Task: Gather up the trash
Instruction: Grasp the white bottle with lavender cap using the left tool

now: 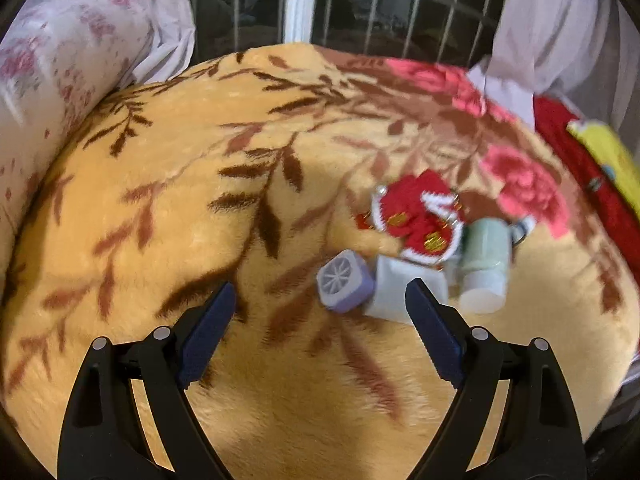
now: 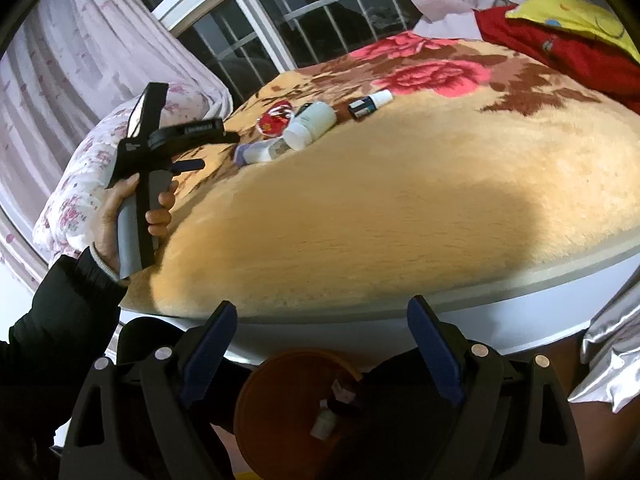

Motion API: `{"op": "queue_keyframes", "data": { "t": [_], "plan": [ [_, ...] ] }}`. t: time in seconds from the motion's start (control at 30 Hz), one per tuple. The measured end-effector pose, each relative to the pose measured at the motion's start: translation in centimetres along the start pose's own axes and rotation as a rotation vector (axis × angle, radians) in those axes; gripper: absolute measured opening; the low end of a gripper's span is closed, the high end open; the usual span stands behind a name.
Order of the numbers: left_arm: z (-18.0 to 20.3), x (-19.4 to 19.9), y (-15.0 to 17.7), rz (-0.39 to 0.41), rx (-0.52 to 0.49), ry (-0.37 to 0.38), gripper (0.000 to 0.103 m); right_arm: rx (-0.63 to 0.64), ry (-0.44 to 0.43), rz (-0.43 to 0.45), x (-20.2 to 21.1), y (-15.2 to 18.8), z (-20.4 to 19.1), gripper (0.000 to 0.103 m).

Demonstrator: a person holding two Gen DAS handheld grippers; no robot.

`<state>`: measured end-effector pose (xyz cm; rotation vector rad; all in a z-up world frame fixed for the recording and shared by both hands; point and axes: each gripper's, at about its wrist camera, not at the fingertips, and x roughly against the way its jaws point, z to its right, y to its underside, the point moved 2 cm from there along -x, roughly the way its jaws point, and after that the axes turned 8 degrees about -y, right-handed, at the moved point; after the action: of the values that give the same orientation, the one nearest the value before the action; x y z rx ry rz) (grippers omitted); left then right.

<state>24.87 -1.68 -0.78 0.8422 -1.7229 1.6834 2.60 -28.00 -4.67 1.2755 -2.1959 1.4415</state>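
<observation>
Trash sits in a loose cluster on the blanket point(image 1: 200, 184) toward the window-side edge of the bed, and I've got the left gripper point(image 1: 320, 316) hovering just short of it, jaws spread wide w/ nothing between them. Nearest to the pads is a lavender cube-ish cap point(image 1: 345, 287) touching a white box point(image 1: 404, 290); just behind those lies a pale green bottle point(image 1: 482, 252) on its side, its white cap end point(image 1: 482, 294) pointing toward me, and a red knitted pouch point(image 1: 416, 220) resting against it. I judge the pile is bunched so one reach can work through it item by item; the cap is the easiest first grab since it's nearest the gap and stands clear on its left side. Right gripper point(image 2: 322, 344) is also released and empty, held low off the near edge of the bed, right above an orange bin point(image 2: 280, 396) on the floor — prob. parked there because that's the drop point; a small white bottle point(image 2: 323, 424) and some other scrap already lie inside. From that view I also see a small dark dropper bottle point(image 2: 370, 105) lying apart from the cluster, nearer the far edge. Its label is too small to read, and the left-wrist view is motion-blurred, so no brand or writing is legible anywhere.
</observation>
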Motion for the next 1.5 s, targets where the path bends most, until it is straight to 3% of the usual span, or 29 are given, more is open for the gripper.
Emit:
{"op": "queue_keyframes", "data": {
  "t": [0.27, 0.63, 0.7, 0.73, 0.83, 1.2, 1.3, 1.37, 1.5],
  "plan": [
    [-0.8, -1.0, 1.4, -0.009, -0.183, -0.100, 0.085, -0.035, 0.004, -0.006, -0.5, -0.3, 1.4, 0.087],
    [1.0, -3.9, -0.4, -0.035, -0.255, -0.115, 0.085, -0.041, 0.017, -0.019, -1.1, -0.2, 1.3, 0.087],
    [1.0, -4.4, -0.9, -0.032, -0.239, -0.110, 0.074, -0.039, 0.022, -0.020, -1.1, -0.1, 1.3, 0.087],
    [1.0, -4.7, -1.2, -0.039, -0.236, -0.104, 0.060, -0.038, 0.023, -0.020, -1.1, 0.0, 1.2, 0.087],
    [1.3, -5.2, -1.7, -0.039, -0.228, -0.097, 0.049, -0.041, 0.024, -0.027, -1.2, 0.1, 1.2, 0.087],
    [2.1, -5.8, -3.1, -0.003, -0.267, -0.099, 0.054, -0.057, 0.020, -0.035, -1.4, 0.6, 1.3, 0.087],
    [1.9, -6.2, -3.3, -0.013, -0.241, -0.071, 0.042, -0.065, 0.023, -0.038, -1.4, 0.8, 1.4, 0.087],
    [2.0, -6.2, -3.2, -0.012, -0.237, -0.043, 0.019, -0.070, 0.024, -0.039, -1.4, 0.9, 1.4, 0.087],
    [2.4, -5.2, -2.8, 0.025, -0.241, -0.061, 0.019, -0.076, 0.024, -0.036, -1.2, 0.9, 1.2, 0.087]
  ]
}}
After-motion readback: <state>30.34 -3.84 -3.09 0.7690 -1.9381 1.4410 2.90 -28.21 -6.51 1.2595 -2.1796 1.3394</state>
